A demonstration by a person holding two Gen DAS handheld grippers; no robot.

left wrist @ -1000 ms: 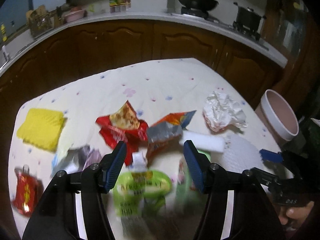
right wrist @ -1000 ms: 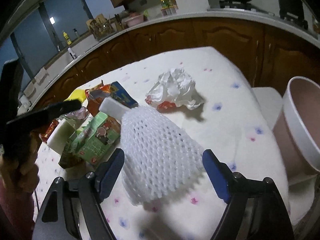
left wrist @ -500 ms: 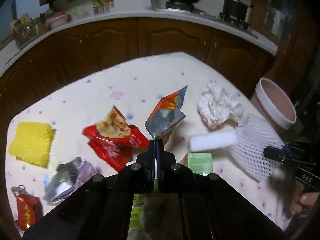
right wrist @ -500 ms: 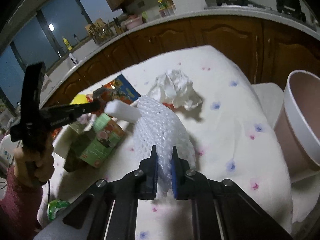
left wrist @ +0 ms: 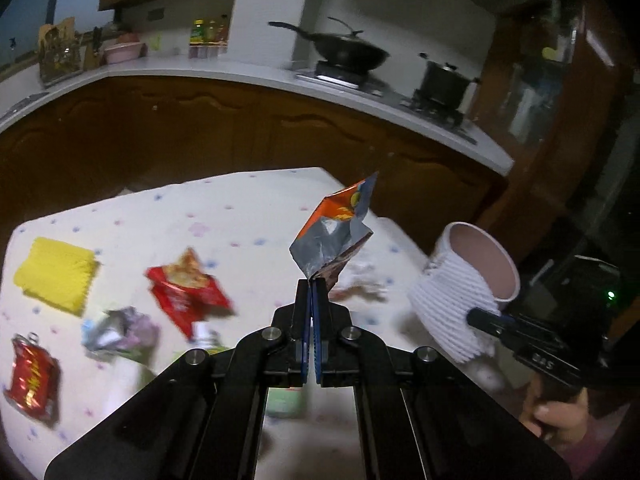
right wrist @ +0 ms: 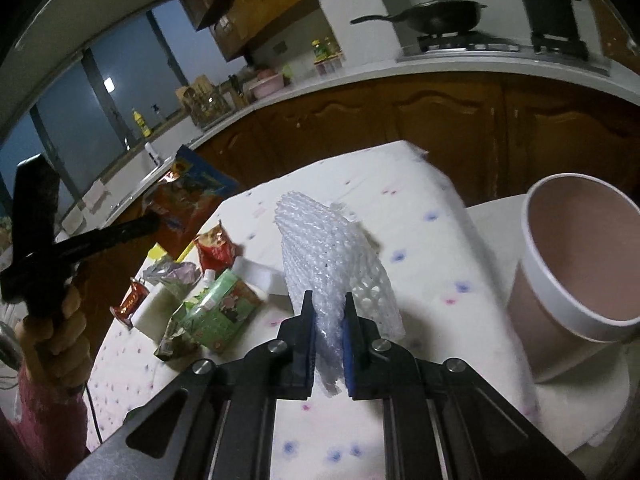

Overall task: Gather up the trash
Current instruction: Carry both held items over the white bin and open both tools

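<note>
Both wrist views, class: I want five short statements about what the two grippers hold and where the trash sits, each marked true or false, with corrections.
1. The left gripper pinches an orange and silver snack wrapper. True.
2. The right gripper is open. False: it is shut on the white foam net.
3. The yellow foam net lies on the table. True.
4. The bin holds trash. False: none shows inside.
5. The red can is held. False: it lies on the tablecloth.
</note>
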